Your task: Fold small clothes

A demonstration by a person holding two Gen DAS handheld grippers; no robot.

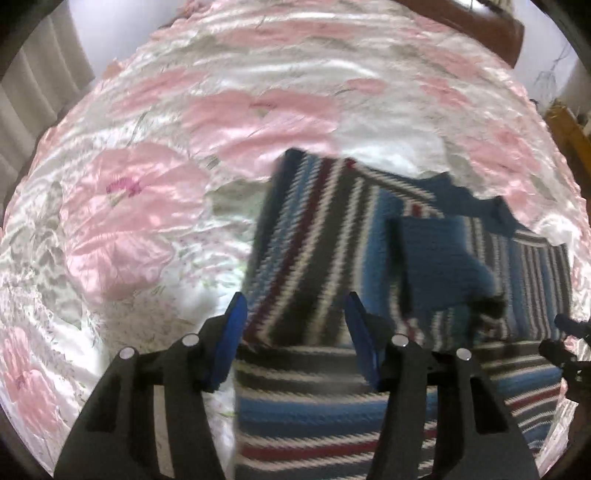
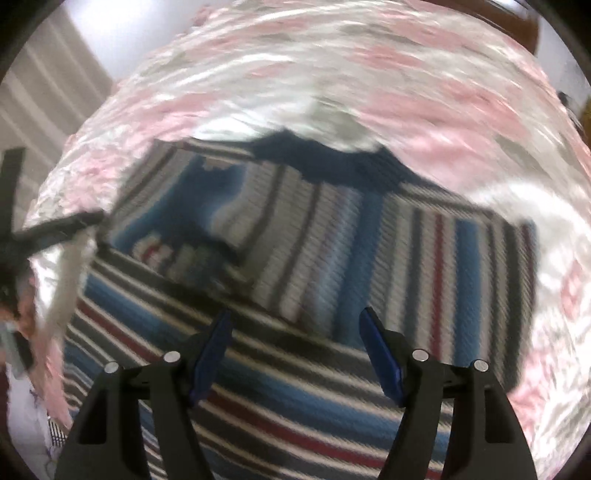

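Your left gripper (image 1: 295, 332) is spread wide and holds nothing, hanging over the left edge of the striped knit sweater (image 1: 332, 387); your right gripper (image 2: 295, 350) is likewise parted and empty, above the sweater's lower body. The sweater lies spread on the pink floral bedspread (image 1: 147, 184), nearer your side of the bed than the far edge, with a sleeve (image 1: 443, 266) already laid across the chest, so you look to be between folds, with no grasp taken yet. Judging by that, your next move is to lower both grippers to an outer edge or the hem, pinch through the thick knit only, and carry it over evenly. Mind the slippery, wrinkled bedspread beneath: a deep bite could catch it too. Both views are blurred. A wooden headboard (image 1: 480, 22) and curtain (image 1: 44, 81) stand well clear.
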